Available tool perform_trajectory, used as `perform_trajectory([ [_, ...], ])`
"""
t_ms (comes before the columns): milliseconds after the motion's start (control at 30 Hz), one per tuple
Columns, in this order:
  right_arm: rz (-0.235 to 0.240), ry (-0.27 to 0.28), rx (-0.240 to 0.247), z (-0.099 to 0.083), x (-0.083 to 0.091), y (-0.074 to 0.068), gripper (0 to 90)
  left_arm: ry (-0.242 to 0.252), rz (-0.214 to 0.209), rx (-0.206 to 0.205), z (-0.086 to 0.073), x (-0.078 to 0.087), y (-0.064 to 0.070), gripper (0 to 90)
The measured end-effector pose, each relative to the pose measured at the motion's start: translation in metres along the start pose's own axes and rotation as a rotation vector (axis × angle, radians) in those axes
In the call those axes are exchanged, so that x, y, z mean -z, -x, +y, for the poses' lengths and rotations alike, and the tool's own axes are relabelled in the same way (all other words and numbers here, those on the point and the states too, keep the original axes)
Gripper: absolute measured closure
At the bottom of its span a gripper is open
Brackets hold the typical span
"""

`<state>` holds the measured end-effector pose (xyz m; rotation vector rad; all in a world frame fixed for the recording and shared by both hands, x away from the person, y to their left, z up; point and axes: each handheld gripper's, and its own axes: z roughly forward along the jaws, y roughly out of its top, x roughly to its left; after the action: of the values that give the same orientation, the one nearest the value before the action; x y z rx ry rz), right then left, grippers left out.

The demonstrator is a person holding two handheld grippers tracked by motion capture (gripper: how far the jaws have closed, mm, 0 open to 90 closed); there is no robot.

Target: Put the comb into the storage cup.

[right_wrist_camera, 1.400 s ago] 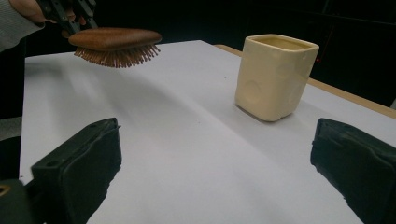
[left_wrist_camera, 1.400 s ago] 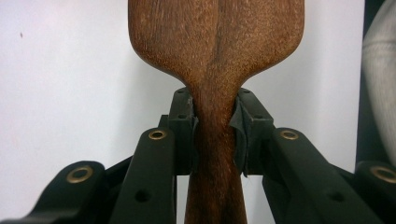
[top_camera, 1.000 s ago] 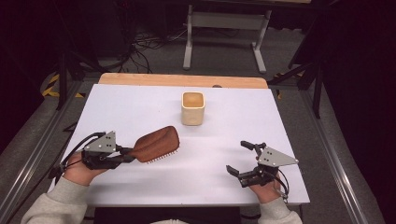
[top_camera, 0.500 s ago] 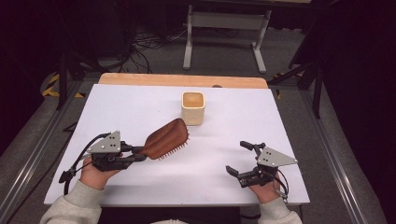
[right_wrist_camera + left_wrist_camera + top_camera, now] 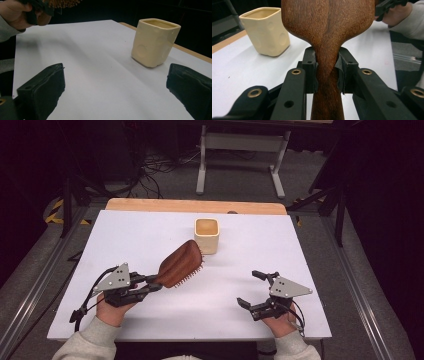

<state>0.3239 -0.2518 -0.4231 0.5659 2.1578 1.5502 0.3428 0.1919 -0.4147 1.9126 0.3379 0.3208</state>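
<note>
The hairbrush (image 5: 179,263) has swung nearer the cream cup (image 5: 206,234), clamped in the left gripper (image 5: 150,283); the right gripper (image 5: 251,289) rests spread on the white table (image 5: 280,245), above grey flooring.

Cup (image 5: 206,235) stands on the table (image 5: 300,250), toward the far edge, about mid-width. Hairbrush (image 5: 178,264) is off the table, just near-left of the cup, head toward it, handle clamped in the left gripper (image 5: 150,284) further near-left. Right gripper (image 5: 252,288) sits near-right of the cup, well apart, by the near edge.
</note>
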Motion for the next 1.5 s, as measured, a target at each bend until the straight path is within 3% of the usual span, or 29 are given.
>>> perform_trajectory([
  [300, 0.056, -0.019, -0.027, 0.023, -0.018, -0.002, 2.6, 0.006, 0.017, 0.003, -0.003, -0.002, 0.001, 72.4],
  [633, 0.134, -0.053, 0.015, 0.059, -0.046, -0.009, 2.5, 0.001, 0.032, 0.005, -0.005, 0.002, -0.001, 72.4],
  [1033, 0.209, -0.033, 0.024, 0.098, -0.082, -0.02, 2.5, -0.005, 0.058, 0.009, -0.007, 0.005, -0.003, 72.4],
  [1500, 0.222, -0.074, -0.008, 0.113, -0.112, -0.027, 1.7, -0.025, 0.073, -0.004, -0.008, 0.003, -0.002, 72.3],
])
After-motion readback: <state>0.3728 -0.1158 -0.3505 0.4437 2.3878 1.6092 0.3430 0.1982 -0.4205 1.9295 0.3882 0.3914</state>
